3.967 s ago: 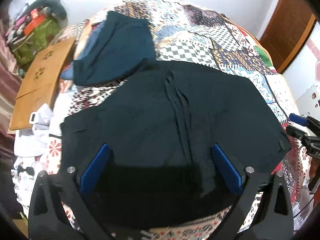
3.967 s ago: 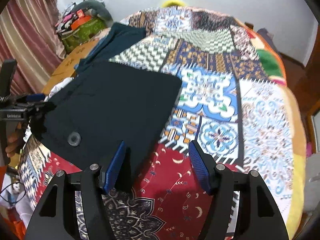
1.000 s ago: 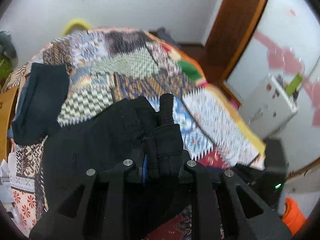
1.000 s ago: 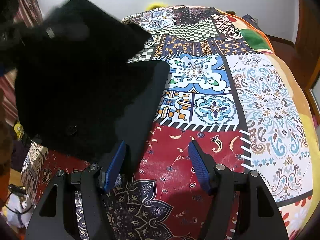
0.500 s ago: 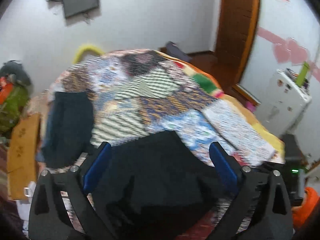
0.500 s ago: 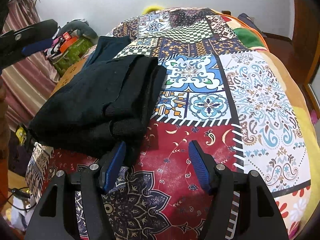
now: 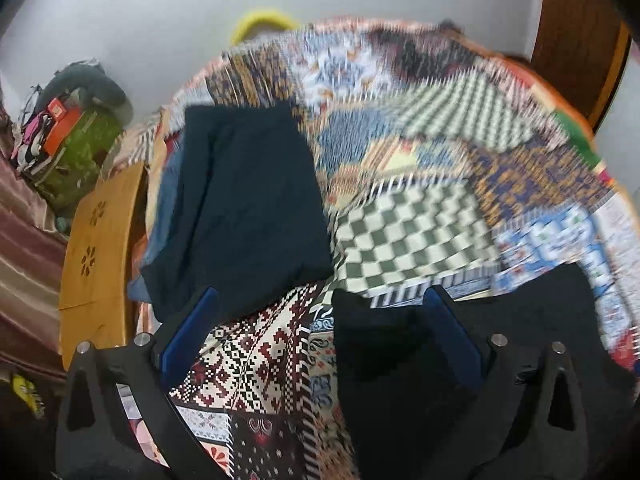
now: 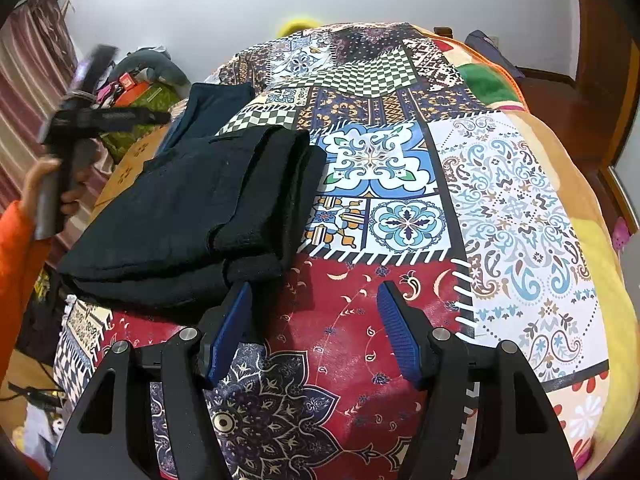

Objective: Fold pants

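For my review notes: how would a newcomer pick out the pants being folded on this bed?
Start from the patchwork bedspread. Near its left edge lies a thick, black folded bundle, the pants, beside the blue-and-white floral square. The other dark garment beyond them is flatter, teal-tinged and sits nearer the wall.

Motion blur is smearing the patchwork patterned bedspread (image 7: 420,128) beyond the folded black fabric pants (image 7: 400,360), whose lower part the frame edge is cutting off. The blurred black left gripper (image 8: 100,116), left of the pants, is hiding its jaws.
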Tool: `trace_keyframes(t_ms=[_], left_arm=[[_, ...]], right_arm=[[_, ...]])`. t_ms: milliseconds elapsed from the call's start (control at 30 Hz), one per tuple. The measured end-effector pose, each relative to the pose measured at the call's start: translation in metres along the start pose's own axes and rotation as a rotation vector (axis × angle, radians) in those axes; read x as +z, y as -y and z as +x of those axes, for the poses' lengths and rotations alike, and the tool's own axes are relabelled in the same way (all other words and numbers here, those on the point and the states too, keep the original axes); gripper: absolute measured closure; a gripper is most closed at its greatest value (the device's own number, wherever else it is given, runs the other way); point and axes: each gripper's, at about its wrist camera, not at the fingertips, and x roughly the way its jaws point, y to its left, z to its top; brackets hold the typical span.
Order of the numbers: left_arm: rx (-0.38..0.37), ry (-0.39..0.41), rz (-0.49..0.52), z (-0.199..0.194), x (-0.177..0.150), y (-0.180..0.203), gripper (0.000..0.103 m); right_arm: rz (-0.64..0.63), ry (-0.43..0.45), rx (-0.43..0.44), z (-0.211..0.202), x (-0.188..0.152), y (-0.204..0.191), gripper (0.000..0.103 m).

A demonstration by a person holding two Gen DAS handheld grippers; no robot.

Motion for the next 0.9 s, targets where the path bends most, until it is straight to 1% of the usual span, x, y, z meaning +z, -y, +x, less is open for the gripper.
trace_keyframes(t_ms=[67,100,133,200,367,533,600,667,833,900], left_arm=[[-0.003,-0.068,0.041,0.023,-0.006,0.007,0.000],[-0.001,-0.125,0.077,0.039,-0.015,0.012,0.000],[-0.005,-0.148,0.087,0.047,-0.022,0.013,0.000],[-0.025,-0.102,0.049,0.042,-0.034,0.003,0.000],[-0.032,-0.107,0.001,0.026,-0.069,-0.027,0.000],[-0.007,-0.121,-0.053,-0.006,-0.116,-0.053,0.000],[-0.001,-0.135,-0.092,-0.019,-0.135,-0.059,0.000],[-0.003,-0.139,-0.108,-0.032,-0.148,-0.058,0.000],[-0.084,-0.107,-0.119,-0.070,-0.180,-0.048,0.000],[-0.072,-0.076,-0.115,-0.081,-0.185,-0.040,0.000]], right_arm=[[0.004,-0.003,-0.003,0.000,0.001,0.000,0.042],[0.004,-0.004,-0.006,0.000,0.001,0.001,0.042],[0.003,-0.004,-0.011,-0.001,0.001,0.001,0.042],[0.003,0.001,-0.015,-0.003,0.002,0.002,0.042],[-0.001,0.015,-0.024,-0.009,0.004,0.003,0.042],[-0.024,0.036,-0.007,-0.017,0.005,-0.007,0.042],[-0.039,0.045,0.005,-0.018,0.004,-0.014,0.042],[-0.054,0.048,0.013,-0.019,0.004,-0.021,0.042],[-0.097,0.076,0.048,-0.026,0.004,-0.042,0.042],[-0.110,0.088,0.058,-0.029,0.003,-0.048,0.042]])
